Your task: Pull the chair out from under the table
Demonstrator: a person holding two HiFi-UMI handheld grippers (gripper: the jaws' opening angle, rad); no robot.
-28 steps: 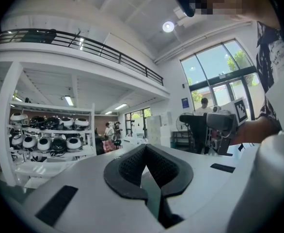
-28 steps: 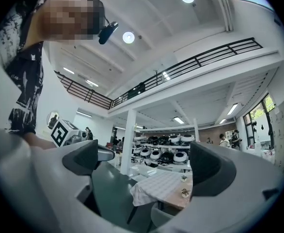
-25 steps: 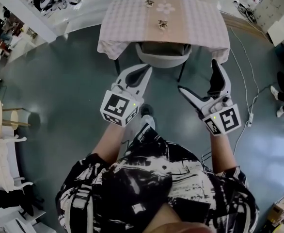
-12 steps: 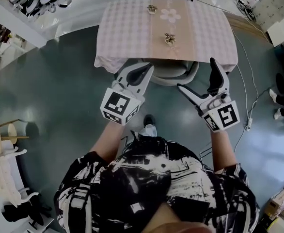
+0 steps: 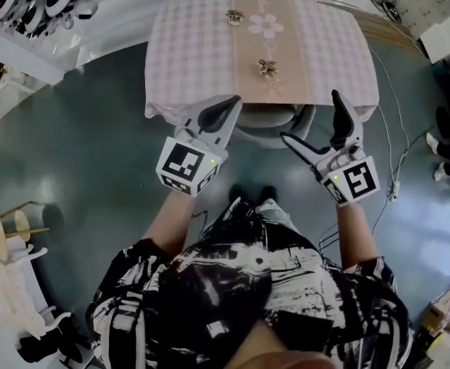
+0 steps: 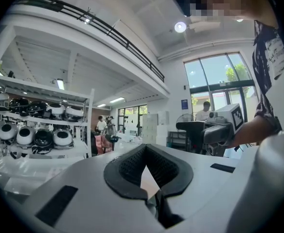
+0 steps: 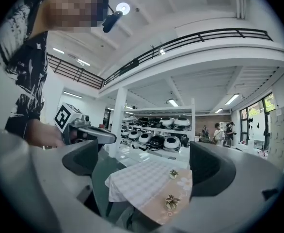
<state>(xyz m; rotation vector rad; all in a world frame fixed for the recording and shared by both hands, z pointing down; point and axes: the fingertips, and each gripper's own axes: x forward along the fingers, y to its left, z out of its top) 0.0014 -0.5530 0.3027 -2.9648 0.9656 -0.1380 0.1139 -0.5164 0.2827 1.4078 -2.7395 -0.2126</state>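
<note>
Since a second ago I have walked closer to the table, so both grippers have come forward from the open floor up to its near edge. Nearest to me, my shoes stand on the grey floor just short of the table.

Next comes my left gripper. Its jaws are closed tip against tip, as they were before, and they hold nothing; in the left gripper view only a small empty gap remains between the black pads. Its tip now lies at the table's near edge, just beside the left end of the chair back.

My right gripper is spread wide and also empty; in the right gripper view I see only the table between its jaws. It is near the right end of the chair back but does not touch it.

The grey chair is tucked under the table's near edge, with only its curved back showing. It has not moved out, so I judge that the approach is nearly finished and the pull is not begun. One gripper must first close on the back.

Farther on, two small ornaments sit on the table runner.
</note>
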